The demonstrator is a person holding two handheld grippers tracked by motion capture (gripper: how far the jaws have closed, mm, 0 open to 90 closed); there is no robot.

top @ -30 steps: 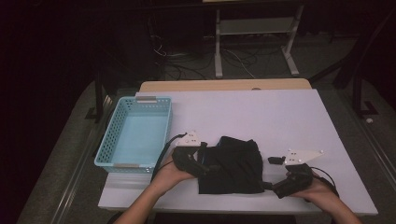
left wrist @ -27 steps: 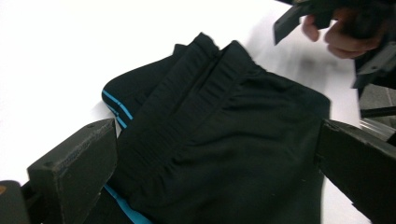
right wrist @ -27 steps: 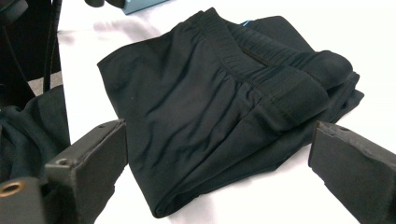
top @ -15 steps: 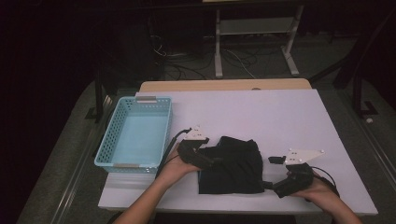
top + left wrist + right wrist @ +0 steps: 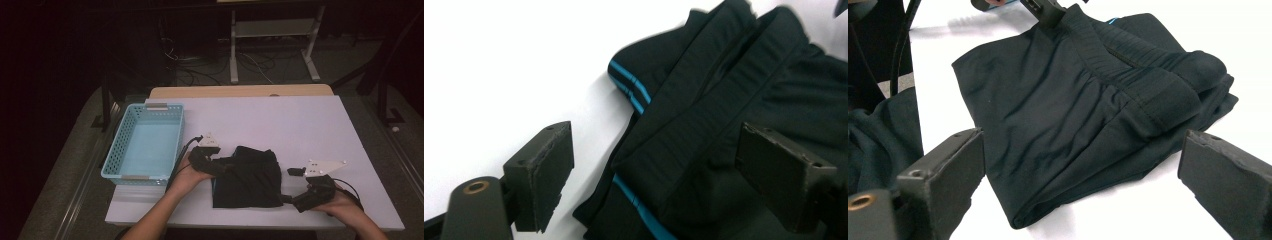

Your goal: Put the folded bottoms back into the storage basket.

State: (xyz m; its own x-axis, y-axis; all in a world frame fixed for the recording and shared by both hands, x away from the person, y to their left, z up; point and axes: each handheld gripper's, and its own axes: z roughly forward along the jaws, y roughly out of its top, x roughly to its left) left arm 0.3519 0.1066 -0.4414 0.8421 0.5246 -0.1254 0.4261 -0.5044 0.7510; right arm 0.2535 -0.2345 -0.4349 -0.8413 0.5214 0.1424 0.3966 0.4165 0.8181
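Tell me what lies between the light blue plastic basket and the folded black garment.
In the high view, the left gripper and its hand lie between the basket and the garment, over bare white table.

No legible text, labels, brands, numbers or signs anywhere in view.
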